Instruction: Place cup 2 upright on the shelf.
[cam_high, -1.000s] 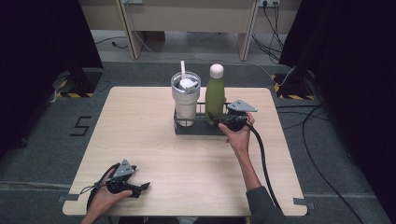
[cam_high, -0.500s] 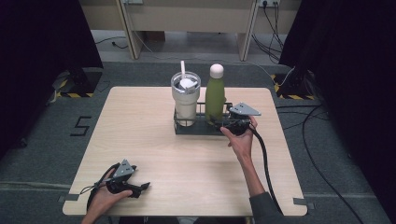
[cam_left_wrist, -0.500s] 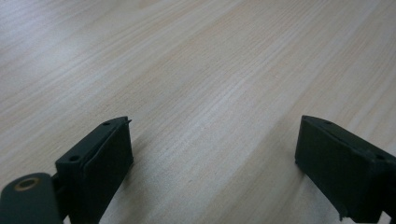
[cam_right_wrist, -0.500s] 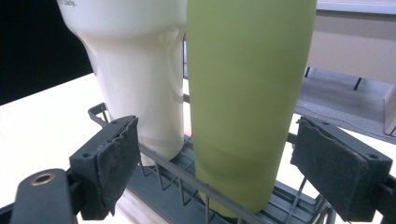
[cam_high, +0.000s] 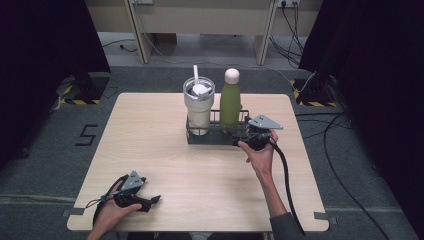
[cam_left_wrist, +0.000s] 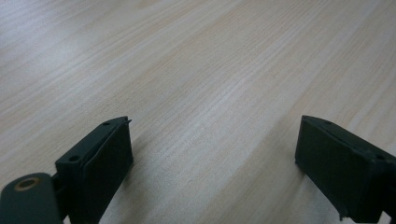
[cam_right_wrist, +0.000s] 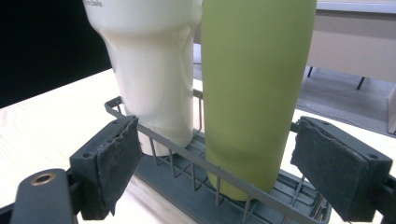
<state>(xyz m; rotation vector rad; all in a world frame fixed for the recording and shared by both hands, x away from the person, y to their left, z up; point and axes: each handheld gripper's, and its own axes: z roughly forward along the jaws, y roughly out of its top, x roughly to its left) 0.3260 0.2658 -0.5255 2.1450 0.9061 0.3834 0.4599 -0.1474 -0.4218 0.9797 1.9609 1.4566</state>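
While lying bare under everything, table (cam_high: 150, 130) carrying the rest; standing near its far middle, grey wire rack (cam_high: 200, 137) holding cream tumbler (cam_high: 198, 105) with straw at the left end and green bottle (cam_high: 230, 102) upright just beside it; hovering at the rack's right end, right gripper (cam_right_wrist: 215, 158) gaping wide, jaws flanking the bottle's base from outside the rail, gripping nothing; resting low over the near left corner, left gripper (cam_left_wrist: 212, 158) also spread wide, clasping nothing but air above bare wood
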